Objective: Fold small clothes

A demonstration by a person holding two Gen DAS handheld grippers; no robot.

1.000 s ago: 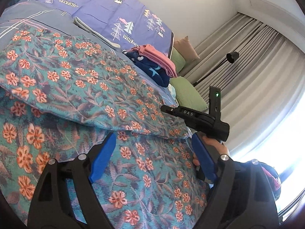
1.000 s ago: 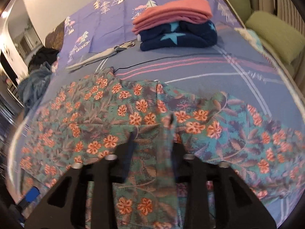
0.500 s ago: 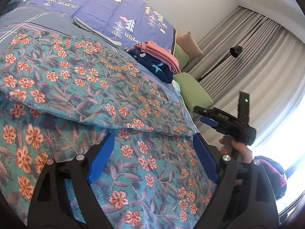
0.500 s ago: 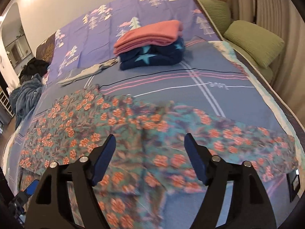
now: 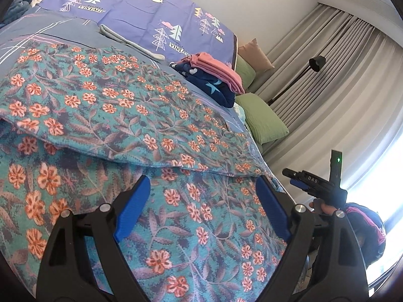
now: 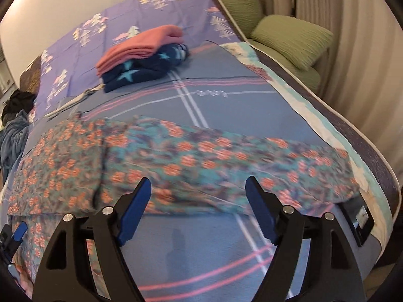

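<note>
A teal garment with orange flowers (image 5: 121,115) lies spread on the bed, one layer folded over another; it also shows in the right wrist view (image 6: 191,156). My left gripper (image 5: 201,196) is open and empty just above the garment's near part. My right gripper (image 6: 197,203) is open and empty, above bare bed sheet in front of the garment's edge. The right gripper also shows at the right of the left wrist view (image 5: 312,183), beyond the bed's corner.
A folded stack, pink (image 6: 141,42) on navy with stars (image 6: 146,70), lies farther up the bed. A purple tree-print cover (image 5: 141,7) lies at the head. Green cushions (image 6: 292,40) and curtains (image 5: 327,75) stand beside the bed. A black device (image 6: 357,221) lies near the bed's corner.
My right gripper has let go of the garment fold, opened, and pulled back from the cloth toward the bed's edge. The garment now lies flat. My left gripper has stayed open over the garment.
</note>
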